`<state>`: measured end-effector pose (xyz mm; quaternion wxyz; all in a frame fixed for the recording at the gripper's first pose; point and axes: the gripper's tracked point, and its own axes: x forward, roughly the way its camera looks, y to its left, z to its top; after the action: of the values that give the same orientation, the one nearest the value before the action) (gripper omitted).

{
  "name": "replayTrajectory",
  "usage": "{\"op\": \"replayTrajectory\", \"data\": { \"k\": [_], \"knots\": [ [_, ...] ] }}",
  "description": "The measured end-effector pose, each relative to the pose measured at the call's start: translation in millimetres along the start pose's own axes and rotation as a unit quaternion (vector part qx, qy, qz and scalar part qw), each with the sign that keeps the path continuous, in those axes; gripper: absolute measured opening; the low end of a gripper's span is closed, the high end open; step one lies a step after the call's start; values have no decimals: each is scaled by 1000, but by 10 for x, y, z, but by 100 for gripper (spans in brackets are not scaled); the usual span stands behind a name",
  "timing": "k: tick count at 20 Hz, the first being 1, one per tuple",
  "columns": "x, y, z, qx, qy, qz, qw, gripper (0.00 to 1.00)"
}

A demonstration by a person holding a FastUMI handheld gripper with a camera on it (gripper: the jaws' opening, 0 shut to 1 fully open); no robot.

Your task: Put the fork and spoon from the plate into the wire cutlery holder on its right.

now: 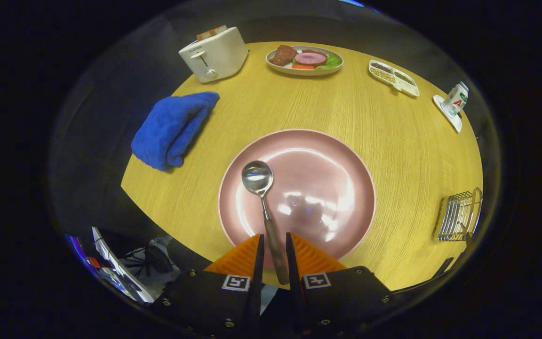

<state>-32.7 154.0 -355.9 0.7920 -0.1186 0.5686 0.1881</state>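
Note:
A spoon (258, 178) with a metal bowl and a brown wooden handle lies over the left half of the round pink plate (327, 155), its bowl pointing away from me. My gripper (274, 236) is at the plate's near rim. Its two fingers stand close on either side of the wooden handle and press on it, and the handle's end runs back between them. The wire cutlery holder (458, 216) stands on the table to the right of the plate, well beyond the right finger.
The round wooden table (384, 122) carries a folded blue towel (170, 129) left of the plate, a white toaster (214, 54), a plate of food (305, 60), a divided snack tray (393, 77) and a can on a coaster (454, 101) at the far side.

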Motion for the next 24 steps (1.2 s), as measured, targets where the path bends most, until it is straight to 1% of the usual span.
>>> {"op": "replayTrajectory", "data": {
  "k": [7, 8, 9, 10, 11, 12, 15, 16, 19, 24],
  "knots": [
    [256, -56, -174, -30, 35, -17, 999, 27],
    [271, -63, -139, -27, 33, -8, 999, 27],
    [220, -18, -189, -29, 39, -10, 999, 15],
    [272, -26, -196, -32, 45, -10, 998, 15],
    [255, 12, -168, -26, 42, 0, 999, 16],
    [233, 20, -192, -21, 46, 3, 999, 7],
    [193, 127, -145, 15, 36, 47, 998, 6],
    [152, 127, -133, 31, 32, 56, 997, 6],
    [40, 152, -45, 95, 24, 91, 991, 6],
    [-273, -50, 161, 168, -20, 111, 979, 6]
  ]
}}
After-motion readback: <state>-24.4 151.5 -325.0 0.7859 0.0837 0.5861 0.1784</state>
